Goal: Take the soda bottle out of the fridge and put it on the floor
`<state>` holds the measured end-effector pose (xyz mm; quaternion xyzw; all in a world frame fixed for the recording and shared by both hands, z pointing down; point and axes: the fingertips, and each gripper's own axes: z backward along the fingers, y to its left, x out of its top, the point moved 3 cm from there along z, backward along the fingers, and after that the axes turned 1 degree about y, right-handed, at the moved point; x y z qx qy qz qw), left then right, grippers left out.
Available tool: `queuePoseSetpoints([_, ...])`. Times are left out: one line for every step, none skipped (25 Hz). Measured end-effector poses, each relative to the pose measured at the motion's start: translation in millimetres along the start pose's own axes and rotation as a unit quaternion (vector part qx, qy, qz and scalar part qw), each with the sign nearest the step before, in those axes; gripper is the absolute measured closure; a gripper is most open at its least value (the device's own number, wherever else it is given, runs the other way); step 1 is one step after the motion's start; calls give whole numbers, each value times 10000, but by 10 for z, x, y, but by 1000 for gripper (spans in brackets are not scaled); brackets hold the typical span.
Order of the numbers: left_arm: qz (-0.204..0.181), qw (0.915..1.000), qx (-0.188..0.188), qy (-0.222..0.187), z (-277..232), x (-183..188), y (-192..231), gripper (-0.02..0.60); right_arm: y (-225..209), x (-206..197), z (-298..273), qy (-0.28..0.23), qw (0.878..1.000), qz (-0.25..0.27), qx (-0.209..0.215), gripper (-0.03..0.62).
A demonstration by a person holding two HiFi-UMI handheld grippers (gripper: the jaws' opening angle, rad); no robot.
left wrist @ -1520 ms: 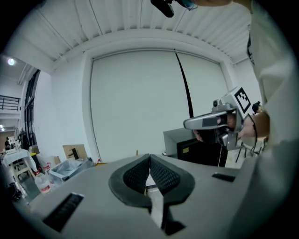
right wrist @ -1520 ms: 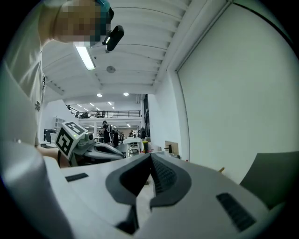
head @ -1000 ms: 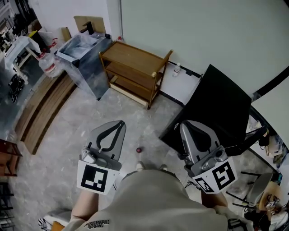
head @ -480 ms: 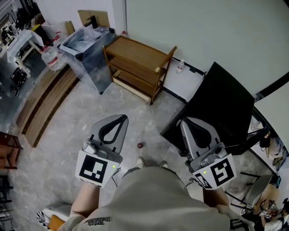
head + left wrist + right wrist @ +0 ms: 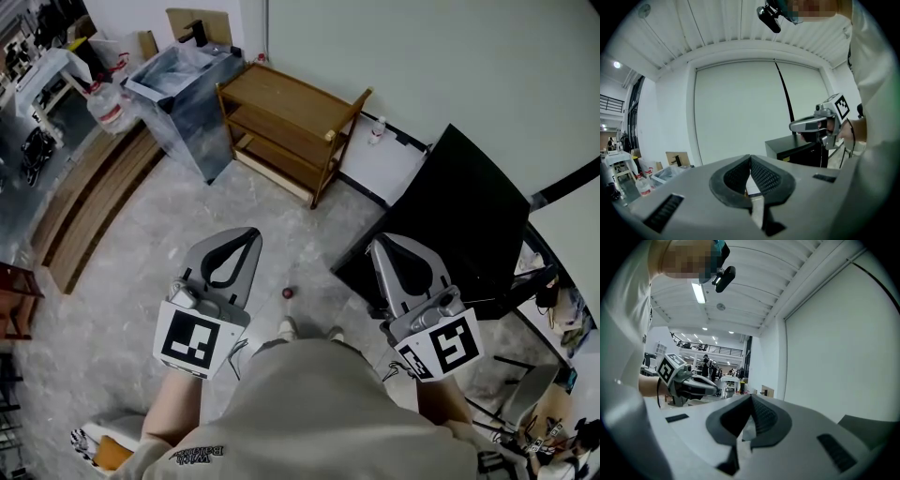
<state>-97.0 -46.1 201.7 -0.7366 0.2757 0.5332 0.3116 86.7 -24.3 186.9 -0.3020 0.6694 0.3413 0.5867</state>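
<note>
The black fridge (image 5: 452,225) stands on the floor at the right of the head view, with only its dark top and side showing; I cannot see inside it, and no soda bottle shows there. My left gripper (image 5: 250,235) hovers above the floor at the left, jaws shut and empty. My right gripper (image 5: 378,243) hangs over the fridge's near corner, also shut with nothing in it. In the left gripper view the shut jaws (image 5: 750,157) point at the white wall, with the fridge (image 5: 794,151) and the right gripper (image 5: 812,124) off to the right. The right gripper view shows shut jaws (image 5: 751,396).
A wooden shelf unit (image 5: 291,127) stands against the wall, a plastic-wrapped cabinet (image 5: 183,94) to its left. A small clear bottle (image 5: 378,129) stands at the wall's foot. A tiny red thing (image 5: 288,293) lies on the floor between the grippers. A water jug (image 5: 105,105) stands at the far left.
The head view has drifted a little, so shelf and fridge sit slightly further right. Both grippers keep about the same places and stay shut.
</note>
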Motion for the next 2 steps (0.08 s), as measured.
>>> queuePoseSetpoints([-6, 10000, 7, 14, -2, -9, 13, 575, 2, -5, -12, 7, 10000, 18, 1, 599])
queuePoseSetpoints([-11, 10000, 16, 27, -5, -18, 26, 575, 5, -10, -24, 14, 10000, 35, 3, 599])
